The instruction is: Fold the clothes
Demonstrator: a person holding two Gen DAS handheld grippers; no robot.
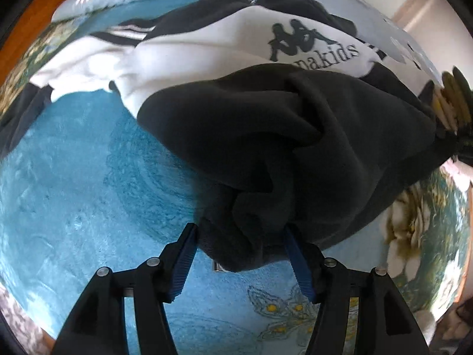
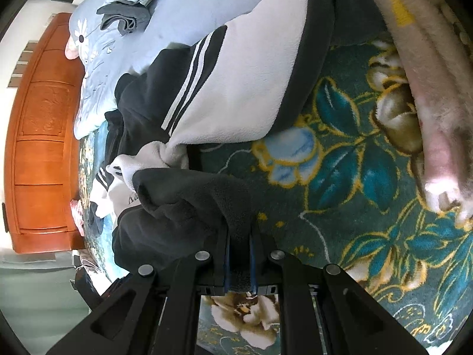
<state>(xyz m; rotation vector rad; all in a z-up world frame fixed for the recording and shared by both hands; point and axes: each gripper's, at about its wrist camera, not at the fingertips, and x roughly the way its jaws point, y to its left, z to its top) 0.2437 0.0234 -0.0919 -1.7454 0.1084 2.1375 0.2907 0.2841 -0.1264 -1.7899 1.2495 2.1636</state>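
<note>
A black-and-white fleece sweatshirt [image 1: 207,50] with a dark printed logo across its white chest lies spread over a bed covered by a teal plush blanket [image 1: 74,177] patterned with flowers, its black lower half [image 1: 295,148] doubled up toward the chest in a rumpled fold. The left gripper [image 1: 241,251] stands over the near edge of that black fleece with its jaws parted: the blue pads flank a bunched lip of cloth but do not pinch it, so the hem there lies released on the blanket. The right gripper [image 2: 239,254], seen from its own wrist camera, has its jaws clenched on a tuck of the same black fleece [image 2: 192,207] at the garment's far side, above the blanket's green floral border [image 2: 354,162]. The step in hand appears to be the lengthwise fold, bottom hem carried up over the body, with one corner set down and the other yet to be let go. The next move would call for the right jaws to lay their corner level with the left one and release, then for both grippers to smooth the ridges out of the black panel before any further fold. Pale blue bedding [image 2: 124,29] and a wooden headboard [image 2: 41,133] lie beyond.
</note>
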